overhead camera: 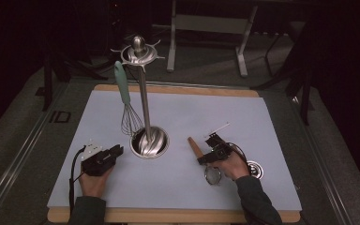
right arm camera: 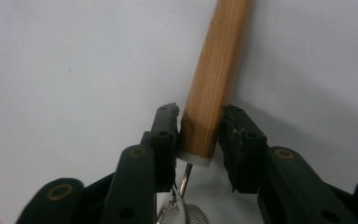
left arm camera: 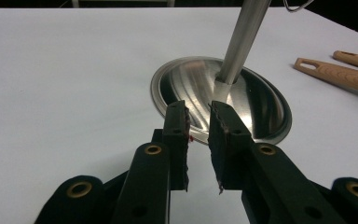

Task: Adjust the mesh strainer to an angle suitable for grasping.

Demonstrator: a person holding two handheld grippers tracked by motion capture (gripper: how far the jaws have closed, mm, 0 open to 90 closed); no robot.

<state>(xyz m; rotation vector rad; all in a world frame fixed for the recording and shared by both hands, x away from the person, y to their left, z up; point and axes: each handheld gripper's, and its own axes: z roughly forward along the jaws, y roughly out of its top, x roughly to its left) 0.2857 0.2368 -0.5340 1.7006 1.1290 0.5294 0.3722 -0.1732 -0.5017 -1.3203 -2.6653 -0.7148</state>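
Note:
A wooden-handled strainer (overhead camera: 196,146) lies on the white mat right of centre, its mesh bowl (overhead camera: 212,176) toward the front. My right gripper (overhead camera: 212,151) is shut across its handle. In the right gripper view the handle (right arm camera: 212,70) stands between both pads of that gripper (right arm camera: 200,114), with the mesh (right arm camera: 186,217) below. My left gripper (overhead camera: 110,153) rests on the mat just left of the steel utensil stand's base (overhead camera: 149,143). Its jaws (left arm camera: 198,109) are a narrow gap apart with nothing in them, pointing at the base (left arm camera: 261,100).
A teal-handled whisk (overhead camera: 123,89) hangs from the stand's hook ring (overhead camera: 138,52). A second round utensil (overhead camera: 254,169) lies by the right hand, and a thin white stick (overhead camera: 217,128) lies beyond it. Two wooden handles (left arm camera: 340,77) show to the right in the left gripper view.

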